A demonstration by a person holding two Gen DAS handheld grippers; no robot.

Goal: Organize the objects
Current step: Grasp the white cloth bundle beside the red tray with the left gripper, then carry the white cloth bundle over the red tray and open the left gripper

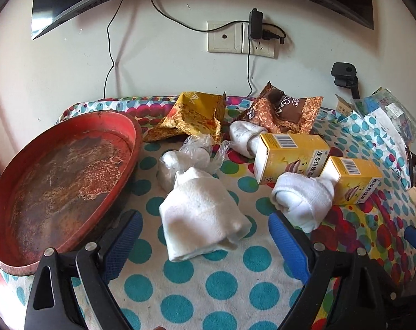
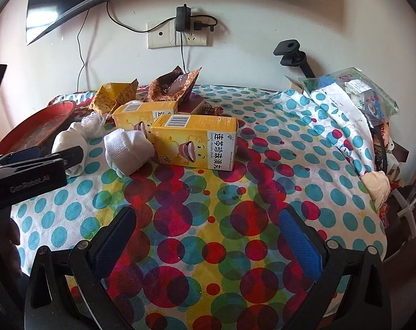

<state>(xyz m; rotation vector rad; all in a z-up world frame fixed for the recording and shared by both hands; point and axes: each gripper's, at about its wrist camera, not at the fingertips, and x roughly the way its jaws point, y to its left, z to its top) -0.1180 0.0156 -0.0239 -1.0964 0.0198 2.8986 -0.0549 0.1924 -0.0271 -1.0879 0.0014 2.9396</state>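
Note:
My left gripper (image 1: 204, 222) is open, its blue pads either side of a white rolled sock (image 1: 199, 217) lying on the dotted cloth, without touching it. A second white sock (image 1: 301, 198) lies to its right against two yellow boxes (image 1: 290, 156) (image 1: 351, 178). A third sock (image 1: 245, 136) and a plastic-wrapped white bundle (image 1: 183, 159) lie behind. A worn red tray (image 1: 57, 181) sits at the left. My right gripper (image 2: 208, 220) is open and empty over bare cloth, in front of the nearer yellow box (image 2: 197, 143) and sock (image 2: 127, 148).
Yellow (image 1: 194, 115) and brown (image 1: 285, 110) snack bags lie at the back by the wall. Bags and clutter (image 2: 353, 96) pile at the right edge. Cables and a wall socket (image 1: 241, 37) hang behind. The left gripper's body (image 2: 26, 176) shows at the right wrist view's left.

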